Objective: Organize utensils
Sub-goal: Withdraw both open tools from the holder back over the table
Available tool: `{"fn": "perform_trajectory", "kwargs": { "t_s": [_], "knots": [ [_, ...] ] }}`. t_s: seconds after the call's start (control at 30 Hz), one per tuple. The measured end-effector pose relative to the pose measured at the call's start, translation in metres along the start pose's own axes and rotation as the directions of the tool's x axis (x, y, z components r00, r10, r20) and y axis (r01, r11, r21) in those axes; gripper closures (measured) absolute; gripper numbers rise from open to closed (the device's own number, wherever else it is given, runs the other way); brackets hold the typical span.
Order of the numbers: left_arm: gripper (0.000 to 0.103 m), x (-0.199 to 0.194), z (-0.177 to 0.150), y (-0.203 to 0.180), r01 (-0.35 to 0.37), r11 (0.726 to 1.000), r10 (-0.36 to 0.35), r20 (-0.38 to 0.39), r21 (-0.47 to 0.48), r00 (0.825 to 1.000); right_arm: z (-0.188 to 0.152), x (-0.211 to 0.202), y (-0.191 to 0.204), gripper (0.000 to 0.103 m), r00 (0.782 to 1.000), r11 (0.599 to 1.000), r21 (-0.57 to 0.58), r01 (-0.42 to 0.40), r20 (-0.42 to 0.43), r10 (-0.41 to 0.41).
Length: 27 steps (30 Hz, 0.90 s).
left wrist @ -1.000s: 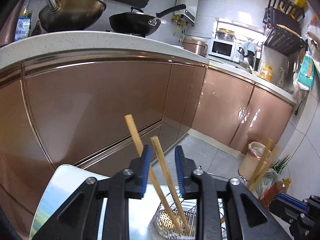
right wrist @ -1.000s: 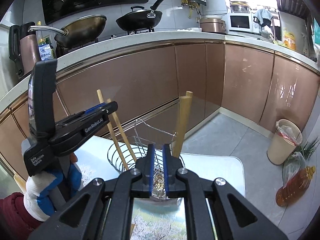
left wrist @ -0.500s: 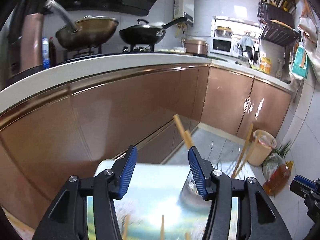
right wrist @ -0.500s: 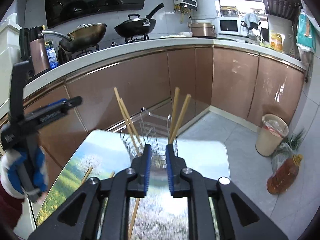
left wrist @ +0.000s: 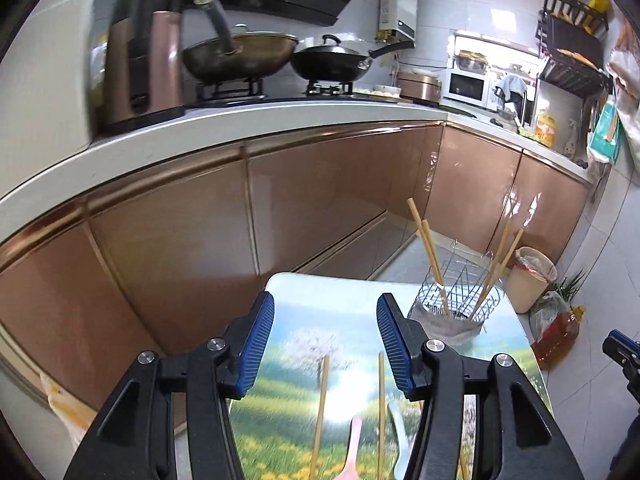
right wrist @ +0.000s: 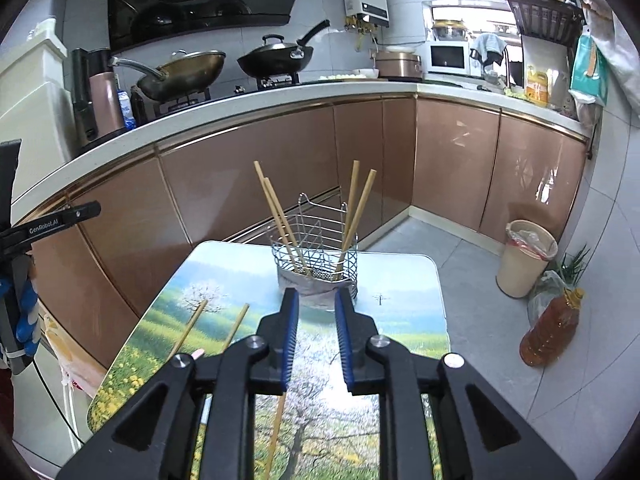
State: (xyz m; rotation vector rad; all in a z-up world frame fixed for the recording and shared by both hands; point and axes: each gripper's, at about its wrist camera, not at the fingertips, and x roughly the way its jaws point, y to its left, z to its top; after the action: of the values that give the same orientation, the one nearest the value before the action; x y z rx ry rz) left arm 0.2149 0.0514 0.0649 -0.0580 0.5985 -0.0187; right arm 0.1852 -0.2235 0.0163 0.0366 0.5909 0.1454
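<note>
Hiding their lower ends, right tool (right wrist: 316, 336) covers table chopsticks (right wrist: 188, 330).

I'm looking at my left gripper (left wrist: 325, 344) and right gripper (right wrist: 316, 334) — black angular linkages, silver screws, ribbed blue pads — the left one's side showing white "GenRobot.AI" lettering above a blue-and-white glove (right wrist: 24, 316).

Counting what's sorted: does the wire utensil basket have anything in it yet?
Not empty. The silver wire utensil basket stands upright holding four wooden chopsticks, two leaning each side.
</note>
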Motion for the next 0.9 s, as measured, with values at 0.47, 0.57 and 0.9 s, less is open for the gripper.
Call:
{"fn": "perform_trajectory", "kwargs": {
  "t_s": [0.47,0.57,0.9],
  "knots": [
    [0.046,-0.05,-0.043,0.021,-0.029,0.999,0.029,0.002,0.012,1.0,-0.025,-0.049,0.019,0.074,0.999,1.0,-0.015,0.015,0.03,-0.015],
    [0.044,-0.051,-0.049,0.019,-0.033,0.999,0.033,-0.003,0.031,0.999,-0.03,-0.049,0.02,0.074,1.0,1.0,-0.018,0.015,0.022,-0.014],
    [0.044,-0.023,-0.061,0.019,-0.038,0.997,0.043,-0.066,0.069,0.997,-0.032,-0.03,0.018,0.074,1.0,1.0,-0.03,0.01,-0.014,-0.011]
  ]
}}
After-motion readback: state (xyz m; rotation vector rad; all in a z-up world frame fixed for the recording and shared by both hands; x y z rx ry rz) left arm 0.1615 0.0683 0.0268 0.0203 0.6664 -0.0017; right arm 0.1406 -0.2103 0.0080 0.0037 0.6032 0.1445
